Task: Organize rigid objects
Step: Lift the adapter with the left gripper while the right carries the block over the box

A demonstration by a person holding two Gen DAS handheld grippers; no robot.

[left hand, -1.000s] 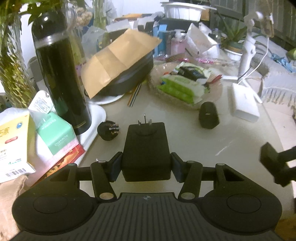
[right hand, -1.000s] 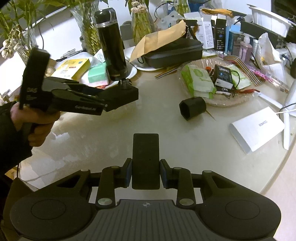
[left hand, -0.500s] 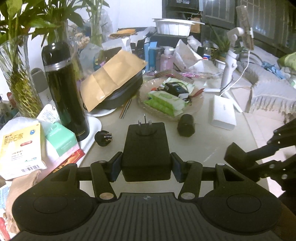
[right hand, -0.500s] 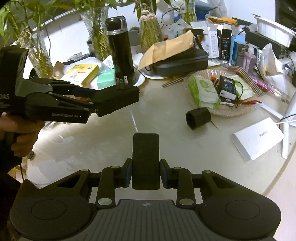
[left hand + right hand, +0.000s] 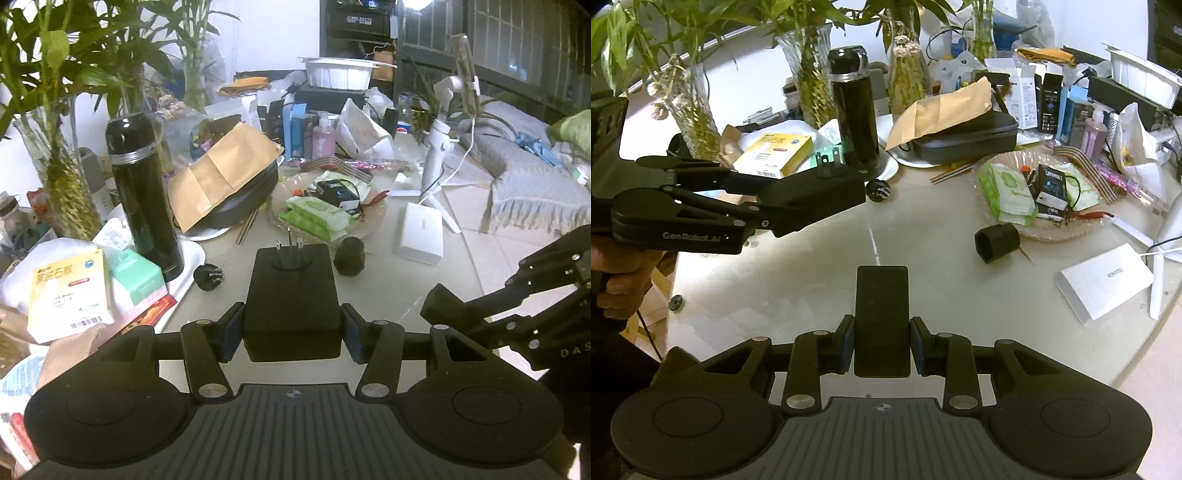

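While your left gripper (image 5: 291, 325) hangs above the surface (image 5: 820, 266), its jaws are clamped on the sides of a black adapter (image 5: 291, 295), whose two prongs point away from you toward the clutter at the back. Your right gripper (image 5: 882, 343) holds a slim black block (image 5: 882, 317) upright, the jaws closed narrow on its lower part, also clear of the surface. In the right wrist view your left hand (image 5: 617, 288) grips the handle at the left edge, and the adapter (image 5: 816, 192) sits out over the bare part of the surface. A small round plug (image 5: 207, 277) lies on the surface just beside a tall black flask (image 5: 144, 192), which stands on a white tray (image 5: 192, 254). A black hexagonal cap (image 5: 996, 242) lies on its side near the rim of a glass dish (image 5: 1086, 225) filled with green wipe packs and a small black box. A white power bank (image 5: 1104, 284) rests toward the right edge, well apart from the cap. Behind the flask a brown envelope (image 5: 221, 173) leans over a black case (image 5: 967, 140), and vases of green stalks line the far left.
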